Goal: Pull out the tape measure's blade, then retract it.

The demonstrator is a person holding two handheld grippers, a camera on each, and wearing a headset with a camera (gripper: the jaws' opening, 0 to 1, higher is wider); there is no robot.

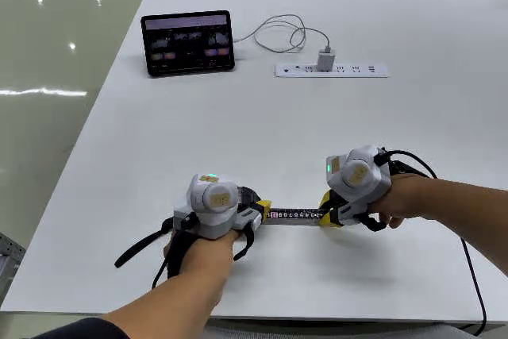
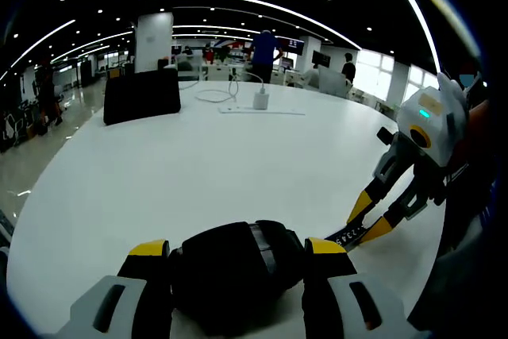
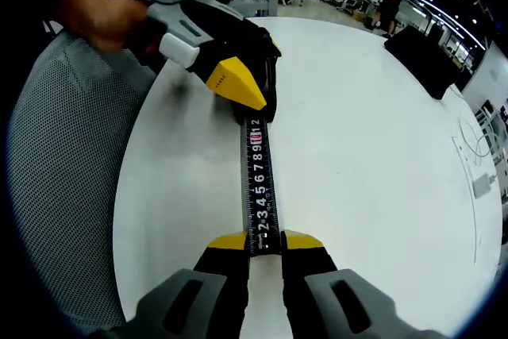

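While the left gripper is clenched on the tape measure, its black body rests on the white table; blade runs out a short way to the R of it, printed figures readable; right gripper pinches the blade's end, tip hidden betw. the jaws; body mostly covered in head view; tablet & power strip lie well beyond it.

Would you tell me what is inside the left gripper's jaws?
The tape measure case, held by the left gripper. Its blade runs out to the right gripper; the case's underside is hidden.
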